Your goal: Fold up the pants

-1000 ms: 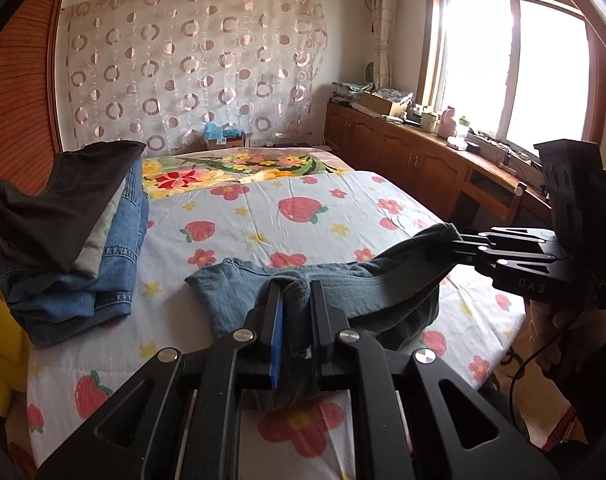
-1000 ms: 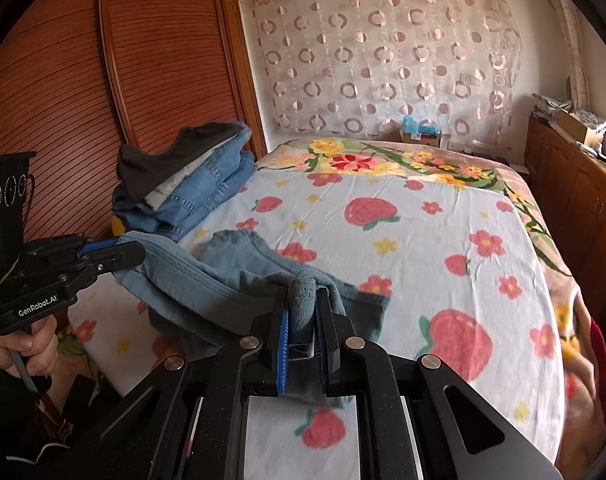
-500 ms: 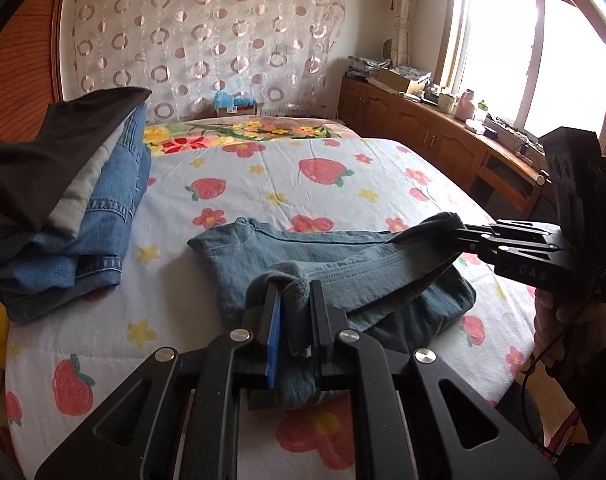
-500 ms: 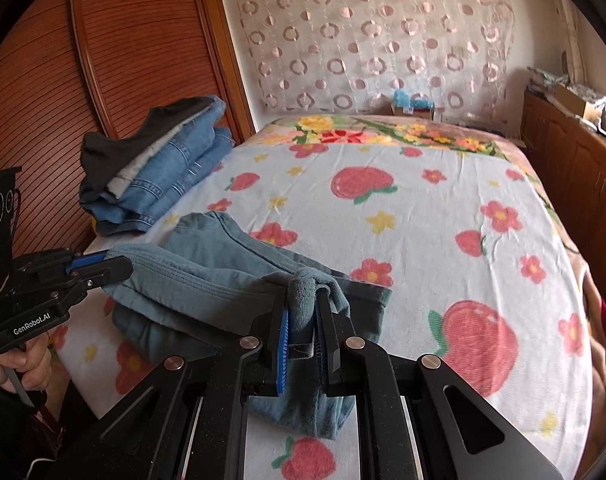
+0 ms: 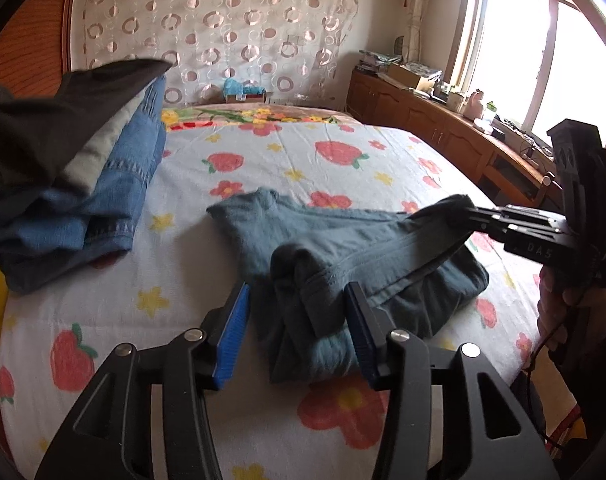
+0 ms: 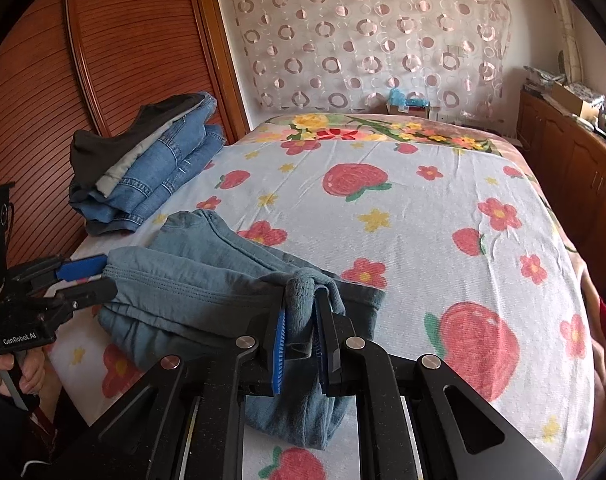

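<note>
The blue-grey pants (image 5: 343, 264) lie folded in a bundle near the front edge of the bed (image 5: 343, 168). My left gripper (image 5: 297, 316) stands open and its jaws are opening. A thick fold of the pants lies between the blue pads (image 5: 233, 328) without being pinched. In the right wrist view it is seen at the far left (image 6: 97, 280), at the waistband edge. My right gripper (image 6: 301, 332) is shut on a bunched fold of the pants (image 6: 207, 280). Its jaws are opening, and the fold still fills the gap. Its tips (image 5: 461, 210) hold that corner slightly off the bed.
A stack of folded jeans and dark clothes (image 5: 83, 184) sits at the bed's left side, against a wooden wardrobe (image 6: 43, 120). Low wooden cabinets (image 5: 443, 140) run under the window on the right. A person's hand (image 5: 563, 300) grips the right handle.
My left gripper's jaws have parted and let go of the pants fold. Both grippers have sunk, and the pants now rest lower on the bed. The right jaws have widened a little.
</note>
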Action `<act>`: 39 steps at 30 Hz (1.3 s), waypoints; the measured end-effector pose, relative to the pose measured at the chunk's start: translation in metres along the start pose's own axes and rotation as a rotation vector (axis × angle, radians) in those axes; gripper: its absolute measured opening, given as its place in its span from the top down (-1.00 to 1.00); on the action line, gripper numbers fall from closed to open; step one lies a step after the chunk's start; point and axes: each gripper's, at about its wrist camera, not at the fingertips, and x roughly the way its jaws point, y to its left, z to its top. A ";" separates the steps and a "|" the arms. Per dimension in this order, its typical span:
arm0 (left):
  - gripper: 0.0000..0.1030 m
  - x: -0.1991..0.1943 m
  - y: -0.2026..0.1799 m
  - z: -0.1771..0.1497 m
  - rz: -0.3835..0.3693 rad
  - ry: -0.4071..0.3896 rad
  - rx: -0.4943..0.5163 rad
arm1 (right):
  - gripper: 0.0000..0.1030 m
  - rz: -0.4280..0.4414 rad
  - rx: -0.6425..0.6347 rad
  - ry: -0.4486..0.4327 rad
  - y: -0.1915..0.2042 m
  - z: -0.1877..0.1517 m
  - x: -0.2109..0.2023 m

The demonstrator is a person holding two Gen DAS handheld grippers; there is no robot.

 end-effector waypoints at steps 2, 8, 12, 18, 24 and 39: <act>0.04 -0.001 0.002 -0.006 0.001 0.009 0.000 | 0.58 -0.017 -0.005 -0.009 -0.002 0.000 -0.004; 0.04 -0.008 0.004 -0.017 0.011 0.027 0.014 | 0.42 0.005 0.017 0.003 -0.013 -0.010 -0.020; 0.04 -0.010 0.010 -0.020 0.032 0.018 0.009 | 0.35 0.013 0.004 0.024 -0.015 -0.023 -0.030; 0.04 -0.004 0.023 -0.020 0.090 0.021 -0.001 | 0.26 0.003 -0.016 0.087 -0.017 -0.028 -0.022; 0.05 0.006 0.020 -0.009 0.097 0.014 0.041 | 0.26 -0.005 -0.055 0.133 -0.013 -0.022 -0.008; 0.05 0.029 0.017 0.032 0.095 -0.007 0.022 | 0.26 -0.039 -0.120 0.098 -0.014 0.018 0.012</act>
